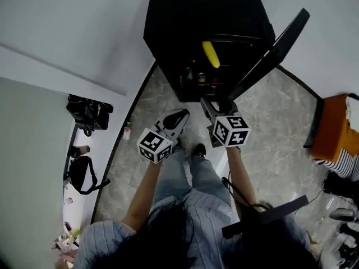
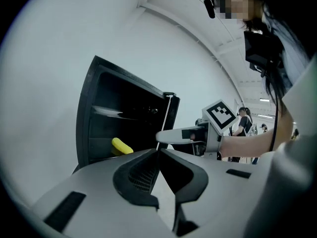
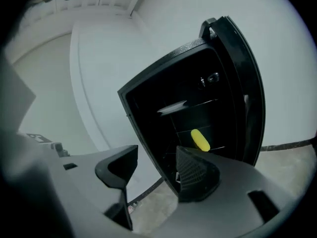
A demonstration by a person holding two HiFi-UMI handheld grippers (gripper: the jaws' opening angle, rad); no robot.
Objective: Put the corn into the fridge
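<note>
**A:** The small black fridge [image 1: 190, 15] casing looks matt to me, slightly grainy plastic.

**B:** Yep. The yellow corn cob [image 1: 211, 54] is smooth, kinda plasticky, and the grey marble-look floor [image 1: 280, 128] looks like smooth tile.

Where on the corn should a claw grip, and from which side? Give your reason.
Probably across its narrow middle, reaching in through the open front. The corn lies flat, long and rounded, and the walls of the fridge close off every other side.

We hold both grippers side by side before us: the left gripper [image 2: 158, 151] with jaws together, the right gripper [image 3: 156, 158] with jaws apart, both empty.
</note>
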